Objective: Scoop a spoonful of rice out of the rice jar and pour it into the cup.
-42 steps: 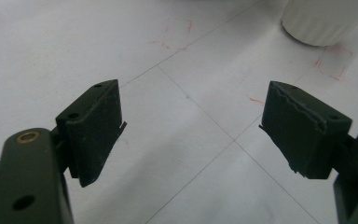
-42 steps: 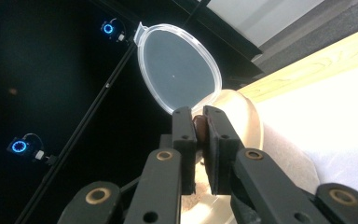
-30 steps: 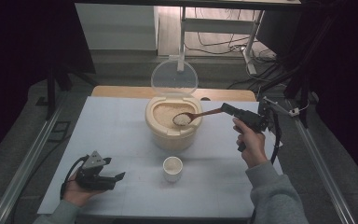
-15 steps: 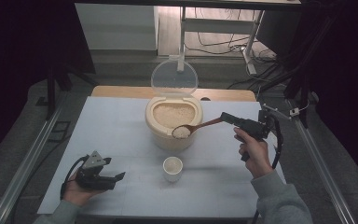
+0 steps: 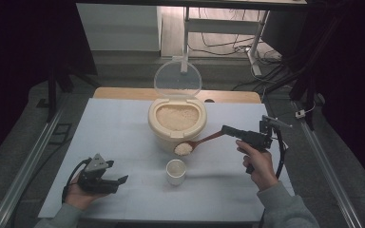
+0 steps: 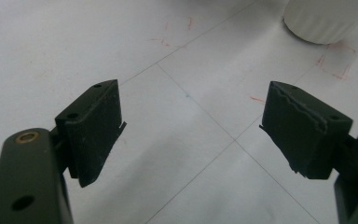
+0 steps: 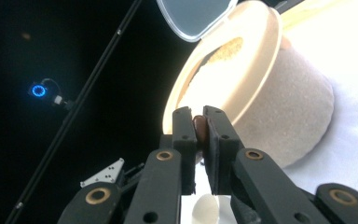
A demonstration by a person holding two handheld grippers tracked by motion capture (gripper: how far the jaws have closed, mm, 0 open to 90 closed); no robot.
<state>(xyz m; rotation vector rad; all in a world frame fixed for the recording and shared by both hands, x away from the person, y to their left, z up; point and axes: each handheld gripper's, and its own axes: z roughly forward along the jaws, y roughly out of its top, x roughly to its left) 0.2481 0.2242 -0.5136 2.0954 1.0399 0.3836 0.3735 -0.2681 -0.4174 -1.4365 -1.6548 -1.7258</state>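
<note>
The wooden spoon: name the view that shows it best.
The high view: the whole wooden spoon, heaped with rice, hangs between the rice container and the cup. The right gripper view gives just its handle end, pinched in the right claw.

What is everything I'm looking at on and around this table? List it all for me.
Round cream rice container: one, cream, middle of the table, full of rice.
Clear plastic lid: one, transparent, standing open at the container's far side.
Brown wooden spoon: one, brown, heaped with rice, held in front of the container and just beyond the cup.
Small white cup: one, white, near side of the table, in front of the container.
White table: one, white with thin lines.
Left gripper: one, black, jaws open, nothing between them, low at the table's near left.
Right gripper: one, black, shut on the spoon's handle.
Person's hands: two, one on each gripper.
</note>
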